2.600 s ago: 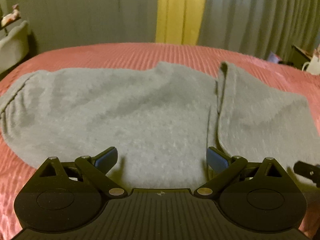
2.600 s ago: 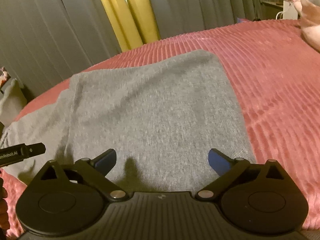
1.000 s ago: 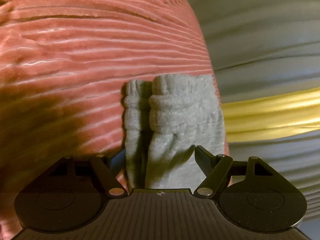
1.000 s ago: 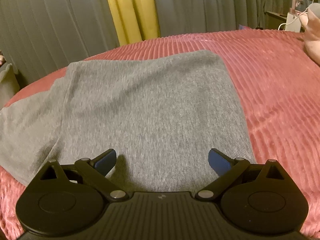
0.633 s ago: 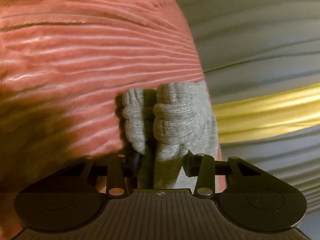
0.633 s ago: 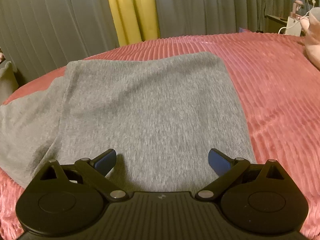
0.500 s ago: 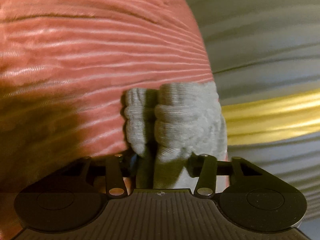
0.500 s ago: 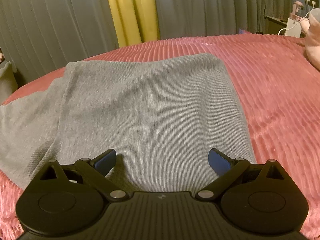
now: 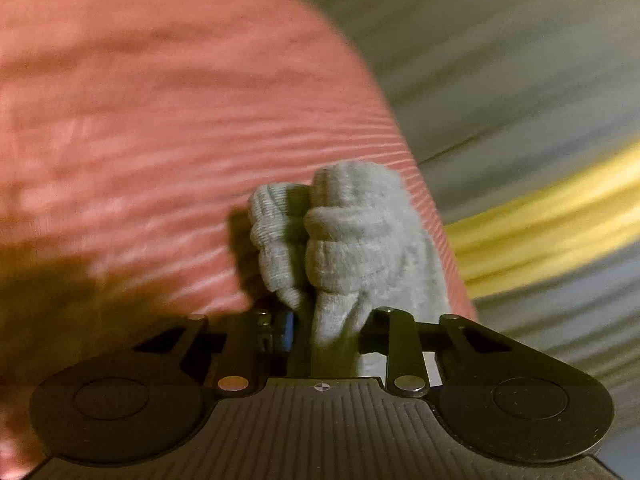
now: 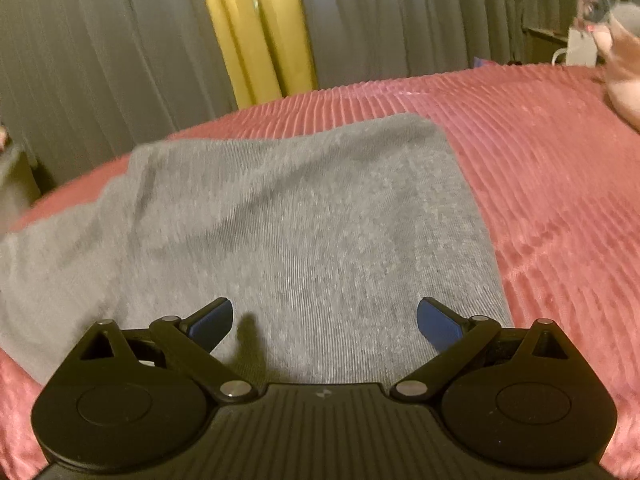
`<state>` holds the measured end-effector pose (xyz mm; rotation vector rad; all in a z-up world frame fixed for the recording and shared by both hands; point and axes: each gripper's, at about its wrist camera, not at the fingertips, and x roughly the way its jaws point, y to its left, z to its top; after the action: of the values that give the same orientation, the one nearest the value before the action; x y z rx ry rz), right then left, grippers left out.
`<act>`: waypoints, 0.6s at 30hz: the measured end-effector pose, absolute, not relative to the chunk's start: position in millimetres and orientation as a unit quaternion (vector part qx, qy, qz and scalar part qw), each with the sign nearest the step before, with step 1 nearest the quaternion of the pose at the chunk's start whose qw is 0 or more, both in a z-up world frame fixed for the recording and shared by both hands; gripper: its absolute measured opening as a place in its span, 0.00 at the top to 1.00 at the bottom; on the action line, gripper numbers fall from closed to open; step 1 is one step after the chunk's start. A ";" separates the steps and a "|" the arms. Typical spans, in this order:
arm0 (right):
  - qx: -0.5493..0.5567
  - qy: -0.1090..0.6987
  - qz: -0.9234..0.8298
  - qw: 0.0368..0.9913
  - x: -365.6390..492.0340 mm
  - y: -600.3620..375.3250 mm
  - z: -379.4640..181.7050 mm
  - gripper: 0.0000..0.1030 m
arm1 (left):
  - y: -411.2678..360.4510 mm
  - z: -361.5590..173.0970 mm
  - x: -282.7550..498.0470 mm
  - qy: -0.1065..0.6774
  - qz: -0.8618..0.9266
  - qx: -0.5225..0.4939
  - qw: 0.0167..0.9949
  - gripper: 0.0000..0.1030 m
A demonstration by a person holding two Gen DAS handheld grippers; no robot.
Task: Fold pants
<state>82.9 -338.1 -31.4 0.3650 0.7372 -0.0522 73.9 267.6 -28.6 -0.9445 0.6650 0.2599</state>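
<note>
The grey pants (image 10: 304,216) lie spread on the pink ribbed bedspread (image 10: 560,184), folded lengthwise. In the left wrist view my left gripper (image 9: 324,332) is shut on the bunched ribbed end of the pants (image 9: 344,240), which sticks up between the fingers above the bedspread (image 9: 160,140). That view is rolled sideways and blurred. My right gripper (image 10: 324,318) is open and empty, hovering just above the near edge of the pants, blue pads (image 10: 438,322) spread wide.
Grey curtains (image 10: 100,40) and a yellow curtain (image 10: 256,28) hang behind the bed. A pink object (image 10: 624,76) rests at the bed's far right, with a white item and a nightstand (image 10: 568,44) behind it.
My left gripper closed on the bunched pants end and has lifted and swung with it. The pants' left part has shifted in the right wrist view. My right gripper stays open in place.
</note>
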 end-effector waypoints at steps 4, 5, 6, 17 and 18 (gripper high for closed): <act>0.234 0.321 -0.044 0.916 69.3 -356.8 -21.0 0.04 | 219.0 23.3 62.6 0.274 0.121 -0.311 0.902 0.76; 0.250 0.307 -0.054 0.916 64.5 -362.8 -18.0 0.04 | 203.4 37.8 57.5 0.260 0.119 -0.290 0.913 0.77; 0.266 0.292 -0.065 0.916 59.6 -369.4 -15.2 0.04 | 188.3 51.2 53.6 0.250 0.114 -0.270 0.923 0.77; 0.369 0.208 -0.159 0.892 29.3 -419.7 -9.9 0.04 | -87.4 126.3 -13.2 0.118 -0.142 0.045 0.982 0.68; 0.373 0.204 -0.157 0.892 28.0 -421.1 -9.6 0.04 | -107.5 116.6 -18.4 0.127 -0.161 0.071 0.976 0.55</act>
<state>28.0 -421.1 -9.5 0.7733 0.4243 -0.3256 -18.4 -107.5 116.6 0.1427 0.2563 -0.3241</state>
